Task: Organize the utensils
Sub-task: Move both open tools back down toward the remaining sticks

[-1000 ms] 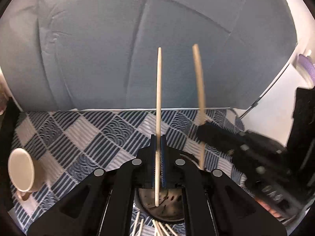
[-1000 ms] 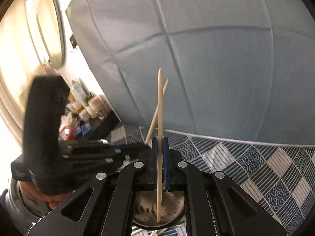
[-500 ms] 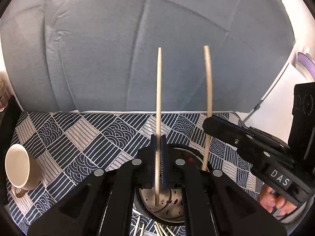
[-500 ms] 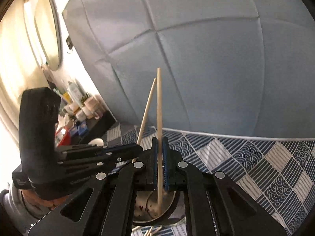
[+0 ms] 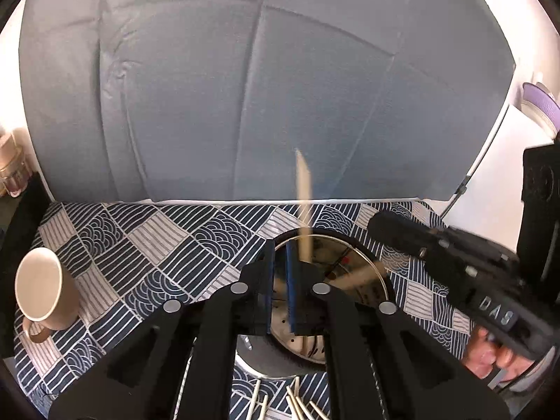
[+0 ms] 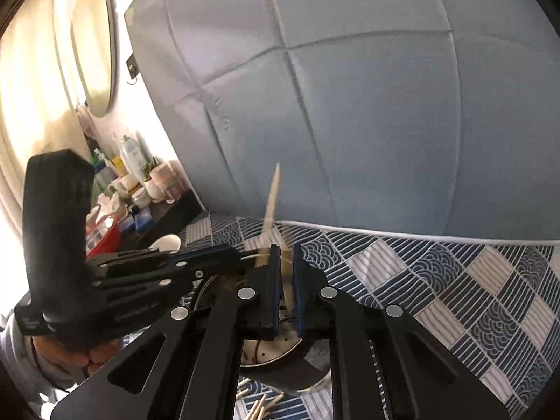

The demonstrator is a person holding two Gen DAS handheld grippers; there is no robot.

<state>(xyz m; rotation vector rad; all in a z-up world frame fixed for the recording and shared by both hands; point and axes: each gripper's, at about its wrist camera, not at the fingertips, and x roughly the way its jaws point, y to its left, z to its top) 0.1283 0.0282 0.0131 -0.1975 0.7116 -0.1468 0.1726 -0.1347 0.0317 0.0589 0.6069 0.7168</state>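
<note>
Both grippers are seen poised over a round metal holder (image 5: pixel 364 255) standing on a blue-patterned cloth (image 5: pixel 147 245). In the left wrist view, the left gripper (image 5: pixel 279 280) sits at lower centre with its blue pads slightly parted; its jaws have just been opening, and nothing is pressed between them. A blurred chopstick (image 5: pixel 303 206) is seen just right of the right pad, tilted, its lower end inside the holder. A second chopstick (image 5: pixel 362 274) lies blurred within the holder. The right gripper (image 6: pixel 287 273) is seen in its own view with a narrow gap between the pads; these jaws have also just been opening. A pale blurred chopstick (image 6: pixel 271 203) rises above the gap, apparently loose. More chopsticks (image 5: pixel 297 406) lie on the cloth at the bottom edge. A cup (image 5: pixel 42 290) stands at lower left.
</note>
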